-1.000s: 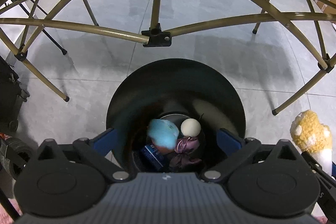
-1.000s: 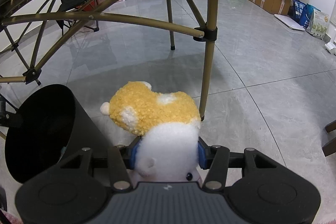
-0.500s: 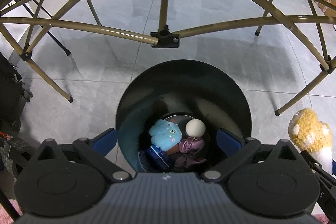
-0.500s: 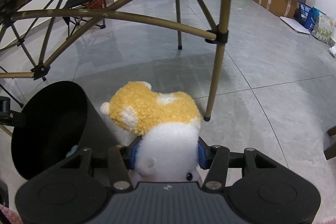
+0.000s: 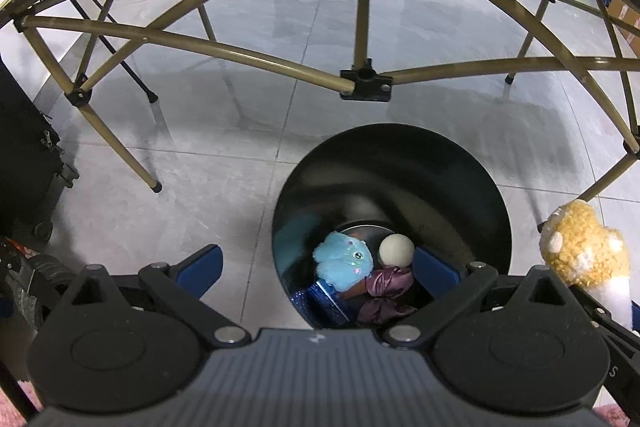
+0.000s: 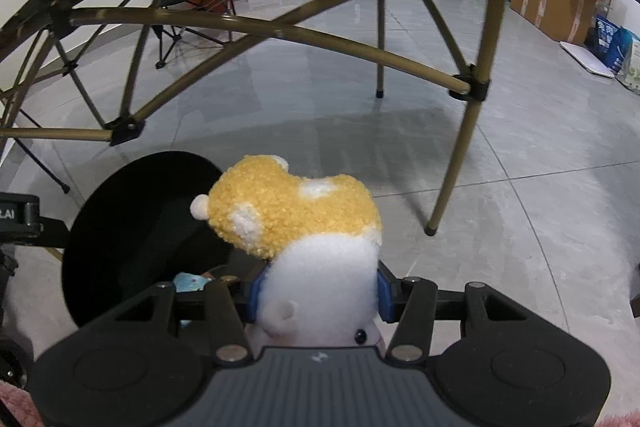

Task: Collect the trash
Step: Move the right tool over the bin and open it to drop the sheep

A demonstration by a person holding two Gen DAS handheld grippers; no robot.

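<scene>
The right gripper is clamped on the white stem of a mushroom plush, its blue pads pressed into both sides, the yellow cap sticking out past the fingertips. The plush hangs just beside the black bin, at its rim on the side away from the left gripper. The left gripper hovers over the bin with jaws spread wide and nothing between them. Down inside the bin lie a blue plush, a cream ball and purple fabric, touching one another.
</scene>
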